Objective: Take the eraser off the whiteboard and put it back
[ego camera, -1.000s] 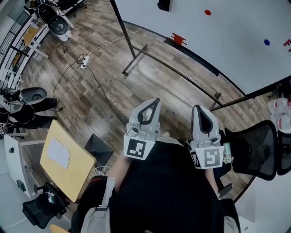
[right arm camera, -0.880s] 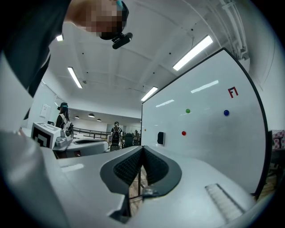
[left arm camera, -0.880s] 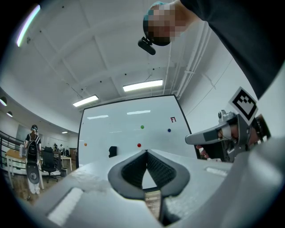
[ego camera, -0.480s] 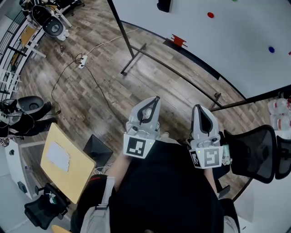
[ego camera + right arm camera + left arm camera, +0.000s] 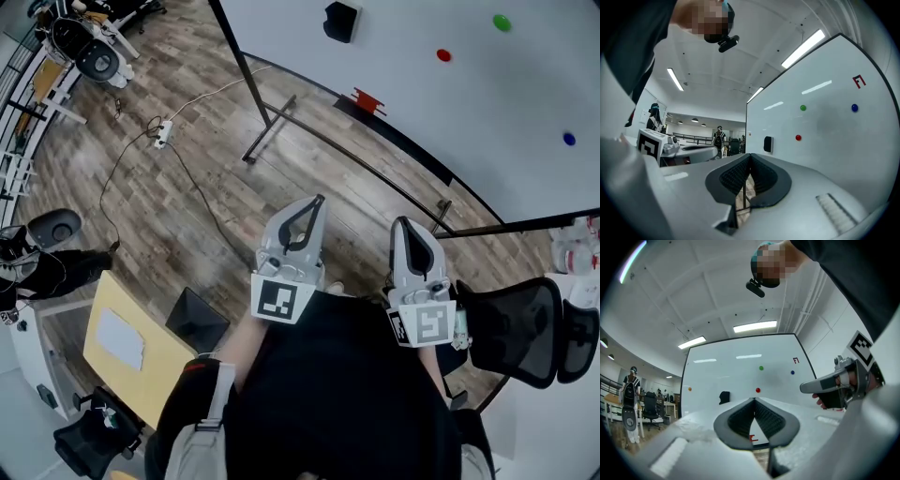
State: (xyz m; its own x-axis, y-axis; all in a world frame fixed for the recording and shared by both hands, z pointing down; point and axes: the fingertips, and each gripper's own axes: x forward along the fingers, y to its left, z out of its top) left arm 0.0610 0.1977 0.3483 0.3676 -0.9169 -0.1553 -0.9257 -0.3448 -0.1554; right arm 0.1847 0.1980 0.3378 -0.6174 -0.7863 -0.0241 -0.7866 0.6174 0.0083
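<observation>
2 grippers are showing: the left gripper [image 5: 317, 204] and the right gripper [image 5: 403, 225]. Ahead of both pairs of jaws 1 whiteboard [image 5: 506, 89] is standing, with 1 black eraser [image 5: 340, 21] sticking to it. 4 round magnets are dotting the board: 1 green magnet [image 5: 502, 22], 1 red magnet [image 5: 443, 55], 1 blue magnet [image 5: 568, 139] and, far left of the left jaws, 1 orange magnet [image 5: 689, 389]. 1 small red piece [image 5: 367, 100] is sitting at the board's lower edge. Right of the right jaws 1 black mesh chair [image 5: 520, 328] is standing. Left of the left jaws 1 yellow table [image 5: 141, 352] is standing and 1 power strip [image 5: 162, 134] is lying.
</observation>
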